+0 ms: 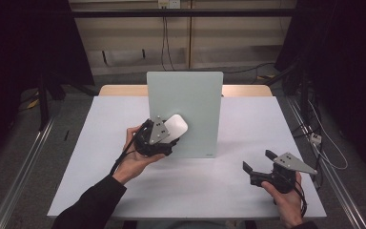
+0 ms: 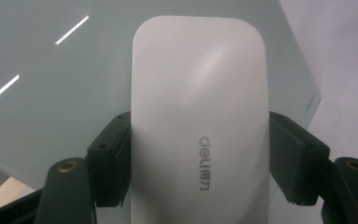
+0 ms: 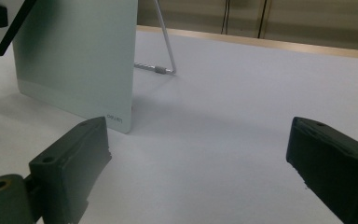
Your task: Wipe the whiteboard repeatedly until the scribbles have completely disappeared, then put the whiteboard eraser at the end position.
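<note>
White mouse (image 2: 198, 121) marked "deli", one, clamped by left gripper (image 1: 164, 138), one pale board (image 1: 190, 102), right gripper (image 1: 259, 162) jaws spread, empty.

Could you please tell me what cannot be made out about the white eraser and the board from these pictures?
- White eraser: its underside faces away in the left gripper view, and its near end is cut off by the bottom edge.
- Board: whether the eraser touches it, high view.
- Board's wire stand: its top is cut off in the right gripper view.
</note>
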